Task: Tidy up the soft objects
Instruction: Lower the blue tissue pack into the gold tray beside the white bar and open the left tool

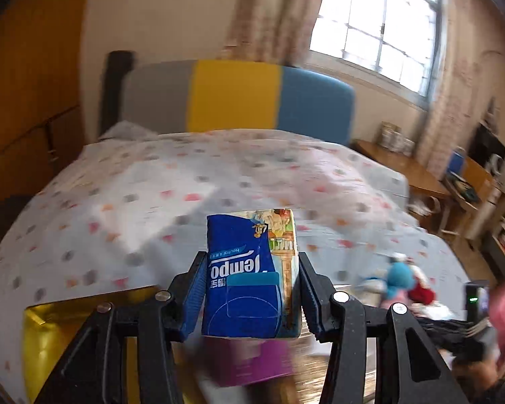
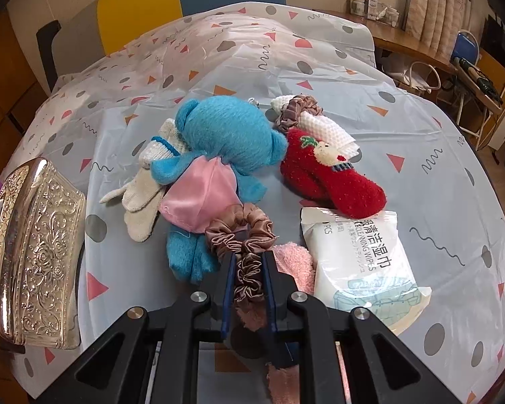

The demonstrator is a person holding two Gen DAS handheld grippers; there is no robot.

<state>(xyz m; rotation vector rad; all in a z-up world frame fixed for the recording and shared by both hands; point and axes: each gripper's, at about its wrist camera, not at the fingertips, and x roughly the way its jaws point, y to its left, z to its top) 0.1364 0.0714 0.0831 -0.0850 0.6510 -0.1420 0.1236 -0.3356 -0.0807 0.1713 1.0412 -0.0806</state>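
Observation:
My left gripper (image 1: pixel 250 266) is shut on a blue Tempo tissue pack (image 1: pixel 250 272), held upright and upside down above the bed. My right gripper (image 2: pixel 249 262) is shut on a brown satin scrunchie (image 2: pixel 249 235) that lies on the bed cover. Just beyond it sit a blue plush toy (image 2: pixel 225 131) with a pink cloth (image 2: pixel 202 198), beige knit gloves (image 2: pixel 144 185), a red fuzzy sock (image 2: pixel 330 178), a white knit piece (image 2: pixel 323 128) with a second scrunchie (image 2: pixel 296 107), a pink fluffy item (image 2: pixel 296 262) and a wet wipes pack (image 2: pixel 363 262). The same pile (image 1: pixel 397 282) shows blurred in the left wrist view.
An ornate silver box (image 2: pixel 33 256) stands at the left on the patterned bed cover (image 2: pixel 421 134). A gold open container (image 1: pixel 50 330) and a purple item (image 1: pixel 252 360) lie below the left gripper. A headboard (image 1: pixel 235 97), wooden desk (image 1: pixel 410 165) and chair (image 2: pixel 464 50) lie beyond.

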